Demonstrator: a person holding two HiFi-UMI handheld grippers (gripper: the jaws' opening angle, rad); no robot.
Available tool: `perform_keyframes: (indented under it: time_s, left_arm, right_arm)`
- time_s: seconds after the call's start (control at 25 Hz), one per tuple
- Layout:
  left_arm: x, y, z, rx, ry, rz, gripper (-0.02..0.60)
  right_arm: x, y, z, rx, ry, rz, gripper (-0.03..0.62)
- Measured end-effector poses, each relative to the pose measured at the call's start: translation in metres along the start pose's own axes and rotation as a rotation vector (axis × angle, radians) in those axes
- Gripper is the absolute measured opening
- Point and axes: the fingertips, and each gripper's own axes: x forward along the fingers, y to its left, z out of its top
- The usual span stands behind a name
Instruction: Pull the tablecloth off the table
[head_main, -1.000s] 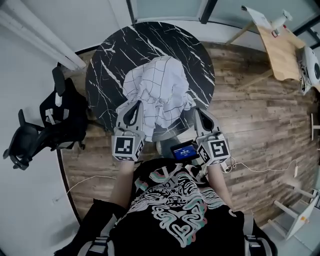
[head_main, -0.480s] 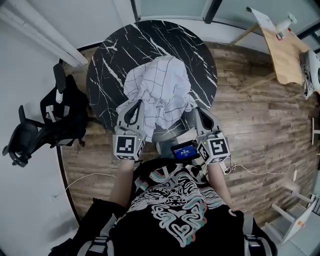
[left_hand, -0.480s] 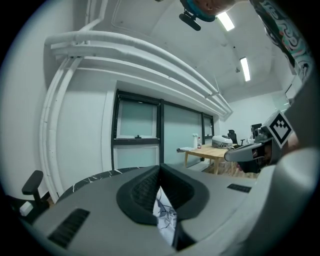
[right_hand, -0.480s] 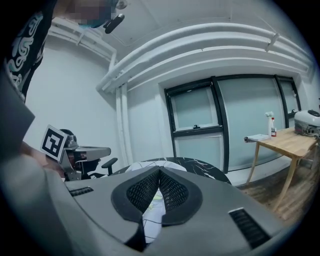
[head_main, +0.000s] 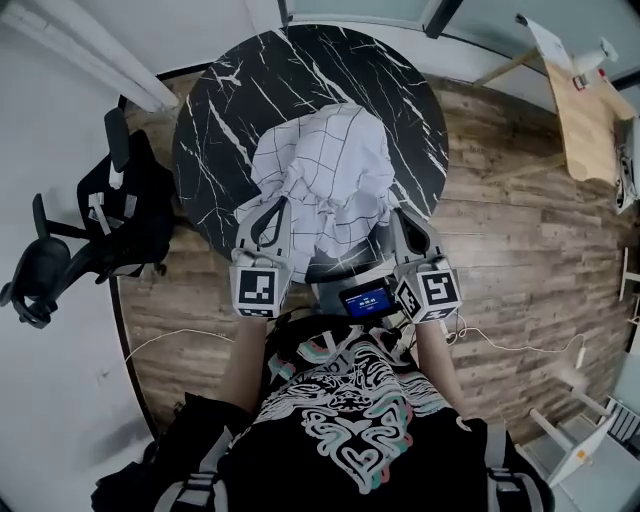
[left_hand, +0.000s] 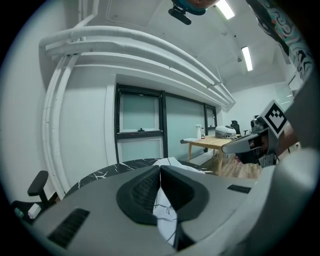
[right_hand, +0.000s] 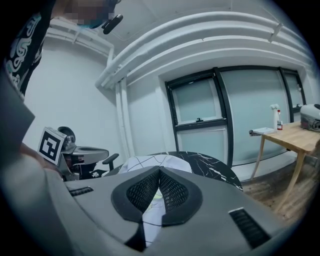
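A white tablecloth (head_main: 325, 175) with a thin grid pattern lies bunched on the round black marble table (head_main: 215, 120). It reaches from the table's middle to its near edge. My left gripper (head_main: 272, 207) is shut on the cloth's near left side. My right gripper (head_main: 398, 213) is shut on its near right side. In the left gripper view the jaws (left_hand: 160, 168) are closed, with white cloth (left_hand: 167, 220) pinched below the pads. The right gripper view shows the same: closed jaws (right_hand: 159, 172) with cloth (right_hand: 149, 220) caught between them.
A black office chair (head_main: 95, 235) stands left of the table, by a white wall. A wooden table (head_main: 590, 105) is at the far right. A small lit screen (head_main: 367, 299) sits at the person's chest, a cable (head_main: 520, 345) runs over the wood floor, and a white stool (head_main: 580, 445) is at lower right.
Both grippers have sunk a little and drawn toward the person. The bunched cloth has slid slightly toward the table's near edge with them.
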Motion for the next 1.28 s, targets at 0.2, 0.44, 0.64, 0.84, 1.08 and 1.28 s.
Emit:
perform_keyframes:
  time_s: [0.2,0.44,0.64,0.84,1.08,1.28]
  left_arm:
    - [0.011,0.005,-0.012,0.057,0.034,-0.001,0.023]
    - [0.025,0.001,-0.030,0.033,0.082,-0.059,0.120]
    - [0.037,-0.002,-0.048,0.037,0.143,-0.104,0.196]
    - [0.049,0.000,-0.064,0.034,0.196,-0.116,0.284]
    - [0.059,0.000,-0.082,0.058,0.259,-0.136,0.365]
    - [0.069,0.003,-0.092,0.032,0.294,-0.143,0.402]
  right_arm:
    - [0.022,-0.001,-0.007,-0.033,0.050,0.027,0.020]
    - [0.043,-0.007,-0.020,-0.041,0.114,0.044,0.081]
    - [0.061,-0.011,-0.032,-0.001,0.164,0.069,0.133]
    - [0.076,-0.017,-0.043,0.033,0.208,0.070,0.221]
    - [0.093,-0.021,-0.057,0.052,0.264,0.074,0.331]
    - [0.106,-0.026,-0.062,0.049,0.291,0.083,0.360]
